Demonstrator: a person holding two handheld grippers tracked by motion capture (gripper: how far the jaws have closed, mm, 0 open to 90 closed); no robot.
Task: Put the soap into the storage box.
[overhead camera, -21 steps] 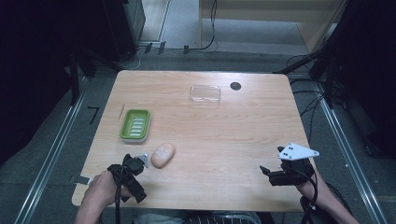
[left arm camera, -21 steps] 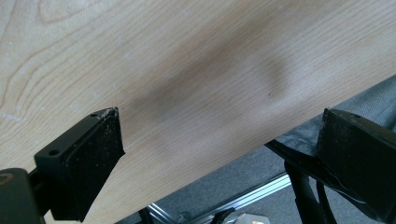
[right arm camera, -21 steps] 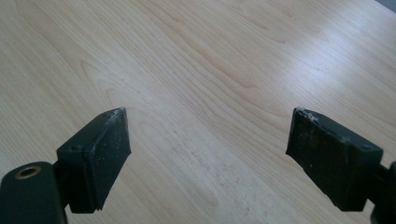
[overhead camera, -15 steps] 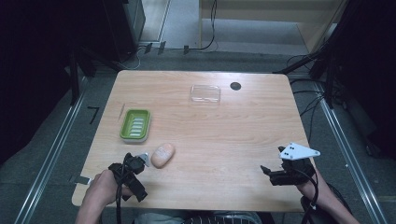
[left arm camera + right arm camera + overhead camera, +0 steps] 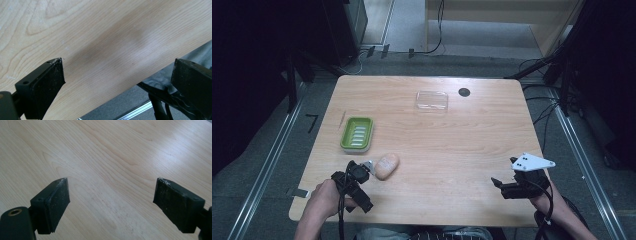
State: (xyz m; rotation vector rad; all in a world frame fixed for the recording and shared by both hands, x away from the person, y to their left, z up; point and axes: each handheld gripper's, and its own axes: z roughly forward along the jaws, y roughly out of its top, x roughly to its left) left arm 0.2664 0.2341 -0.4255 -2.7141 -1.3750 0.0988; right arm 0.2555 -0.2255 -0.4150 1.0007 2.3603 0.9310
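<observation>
A beige bar of soap (image 5: pixel 386 166) lies on the wooden table (image 5: pixel 452 145), just in front of a green soap dish (image 5: pixel 357 133). My left gripper (image 5: pixel 354 187) sits right beside the soap at the table's front left, held by a hand. In the left gripper view it (image 5: pixel 117 62) is open, with bare wood and the table's edge between its jaws. My right gripper (image 5: pixel 507 187) rests at the front right under its grey plate. It (image 5: pixel 111 181) is open over bare wood, holding nothing.
A clear plastic lid (image 5: pixel 432 100) lies at the back middle of the table, with a small black disc (image 5: pixel 464 92) to its right. Cables and metal floor rails (image 5: pixel 267 165) run around the table.
The left gripper has shifted slightly toward the soap. The right gripper has stayed where it was.
</observation>
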